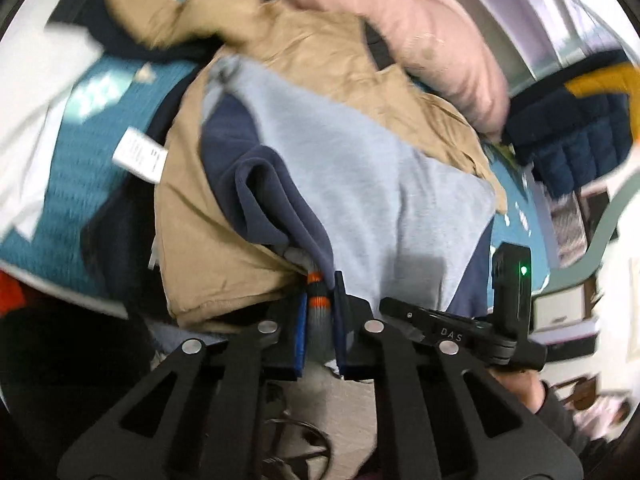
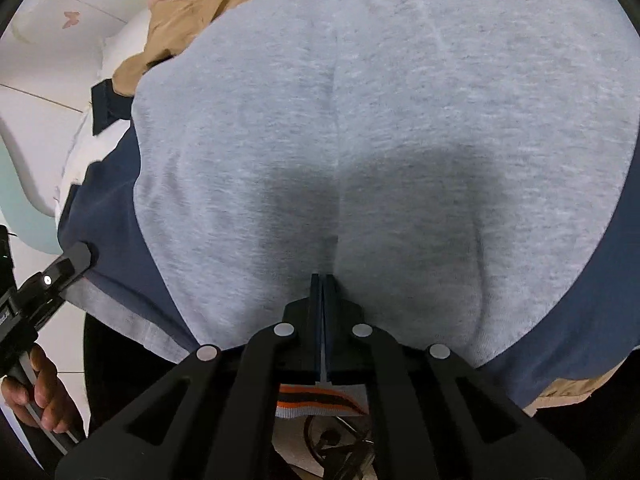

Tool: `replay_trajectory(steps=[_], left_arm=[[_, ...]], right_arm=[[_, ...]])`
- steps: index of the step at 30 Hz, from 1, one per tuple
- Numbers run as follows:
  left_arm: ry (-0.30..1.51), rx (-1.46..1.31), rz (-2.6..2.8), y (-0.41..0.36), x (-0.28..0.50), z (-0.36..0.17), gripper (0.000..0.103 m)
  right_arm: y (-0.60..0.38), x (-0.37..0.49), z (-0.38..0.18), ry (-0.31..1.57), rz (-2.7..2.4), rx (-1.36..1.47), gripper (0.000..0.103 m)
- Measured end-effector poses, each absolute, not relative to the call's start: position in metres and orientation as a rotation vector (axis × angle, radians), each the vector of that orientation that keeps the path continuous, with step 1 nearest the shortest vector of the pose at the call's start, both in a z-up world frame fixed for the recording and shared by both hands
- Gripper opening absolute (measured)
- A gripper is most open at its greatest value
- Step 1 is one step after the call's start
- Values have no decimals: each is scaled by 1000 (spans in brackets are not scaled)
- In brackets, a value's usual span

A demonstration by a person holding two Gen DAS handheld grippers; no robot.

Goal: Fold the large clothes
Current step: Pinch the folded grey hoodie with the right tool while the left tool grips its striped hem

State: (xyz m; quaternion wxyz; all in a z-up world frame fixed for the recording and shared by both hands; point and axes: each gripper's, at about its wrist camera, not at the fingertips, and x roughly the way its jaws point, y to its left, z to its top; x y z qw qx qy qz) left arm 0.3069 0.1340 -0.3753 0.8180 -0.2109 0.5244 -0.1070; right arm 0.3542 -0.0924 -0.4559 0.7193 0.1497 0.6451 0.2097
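With both grippers pinched on the grey-and-navy sweatshirt [image 2: 360,120] heaped on the tan jacket [image 1: 320,48], left gripper [image 1: 320,292] clamping its striped cuff [image 1: 315,278] and right gripper [image 2: 322,280] its near grey edge, thin bites may slip and drag the jacket.

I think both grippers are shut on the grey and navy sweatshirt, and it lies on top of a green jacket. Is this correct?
Not quite: the jacket under the sweatshirt is tan, not green, as the left wrist view shows. The rest holds: the left gripper and the right gripper are both shut on the sweatshirt.
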Motion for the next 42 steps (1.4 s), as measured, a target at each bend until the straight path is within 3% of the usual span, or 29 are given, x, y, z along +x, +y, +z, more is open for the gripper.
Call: replay_trajectory(steps=[2,6,11,16,18,19,20,24,29,30,32,34,42], left_arm=[[1105,-417,-238,121,310,-365,9],[1137,-404,-190,118,311,-365,9],[1219,-492,-105,134,305,-391,28],[1241,-515,-34,140,297,-401,28],[1263,-542,-26,140,295,-399,37],[1265,-554,-31,138,295,-396,52],[1257,-574,-51,137,294,-392,57],[1249,-563,-64,132,300,-392,62],[1266,-572,-16,138,311,-413,60],[1259,-553,-16,138,313,-414,55],[1257,-483,-2,135,317,-418,17],[1237,-460,-19,136,318,-416,11],[1111,-293,-232,83,317,-367,8]], right_arm=[[-96,352,-449,1408,463,341,6],[-100,348,-440,1370,478,342,6],[-112,344,-453,1401,474,383,6],[-112,344,-452,1400,481,384,6],[-113,344,-452,1405,484,385,6],[-113,344,-452,1407,486,387,6],[-113,345,-452,1408,486,388,6],[-113,345,-452,1409,487,391,6],[-113,345,-453,1409,493,398,6],[-114,345,-453,1409,495,399,6],[-114,345,-452,1412,498,404,6],[-114,344,-449,1407,518,413,6],[-115,343,-476,1477,550,431,0]])
